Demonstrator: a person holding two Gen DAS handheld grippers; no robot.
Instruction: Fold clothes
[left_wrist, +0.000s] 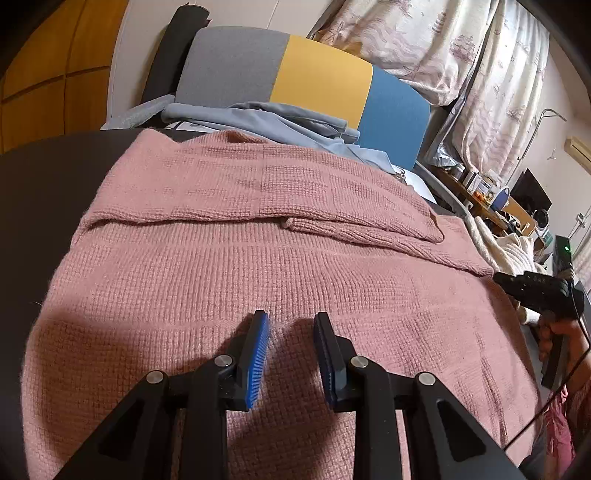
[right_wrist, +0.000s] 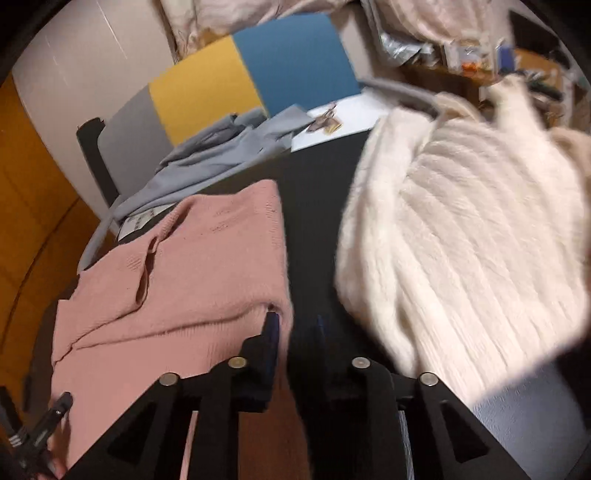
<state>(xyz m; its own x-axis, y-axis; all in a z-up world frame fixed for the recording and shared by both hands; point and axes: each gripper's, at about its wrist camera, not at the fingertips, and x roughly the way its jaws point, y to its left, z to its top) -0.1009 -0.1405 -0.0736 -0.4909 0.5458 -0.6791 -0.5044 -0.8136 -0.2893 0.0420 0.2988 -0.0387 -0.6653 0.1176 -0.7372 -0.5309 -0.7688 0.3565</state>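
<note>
Three garments on a dark desk (right_wrist: 314, 192): pink knit sweater (left_wrist: 258, 258) spread flat nearest the camera, sleeves folded across its upper part; cream ribbed sweater (right_wrist: 461, 240) to its right, apart from it; grey-blue garment (left_wrist: 295, 125) crumpled at the far edge. Left tongs (left_wrist: 291, 325) hover just above the pink sweater, jaws parted, holding nothing. Right tongs (right_wrist: 295, 325) sit at the pink sweater's right edge, jaws parted, empty; this view is blurred.
</note>
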